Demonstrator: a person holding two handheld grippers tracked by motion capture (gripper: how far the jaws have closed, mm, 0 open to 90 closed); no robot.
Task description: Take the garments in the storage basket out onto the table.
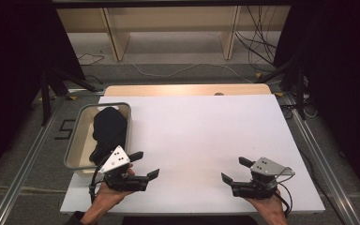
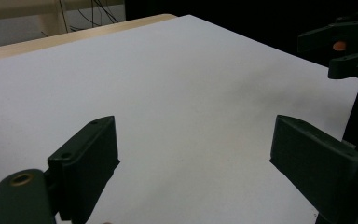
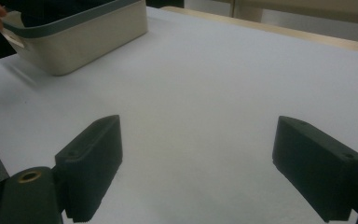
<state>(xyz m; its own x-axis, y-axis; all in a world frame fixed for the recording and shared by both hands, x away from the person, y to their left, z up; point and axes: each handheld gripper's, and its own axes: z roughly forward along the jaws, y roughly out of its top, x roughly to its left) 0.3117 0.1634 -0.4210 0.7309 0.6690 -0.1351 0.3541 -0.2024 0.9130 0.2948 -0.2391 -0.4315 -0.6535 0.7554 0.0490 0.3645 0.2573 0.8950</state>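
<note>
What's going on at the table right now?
A person holds a gripper in each hand over the white table. The left gripper and the right gripper are both open with nothing between the jaws, pointing toward each other across the bare middle. A bin sits at the table's left edge, close behind the left gripper, with a black cloth bundled inside. Neither gripper touches the bin or the cloth.

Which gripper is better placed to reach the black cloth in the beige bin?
Left. The left gripper sits open beside the beige bin holding the black cloth; the right gripper is across the table.
</note>
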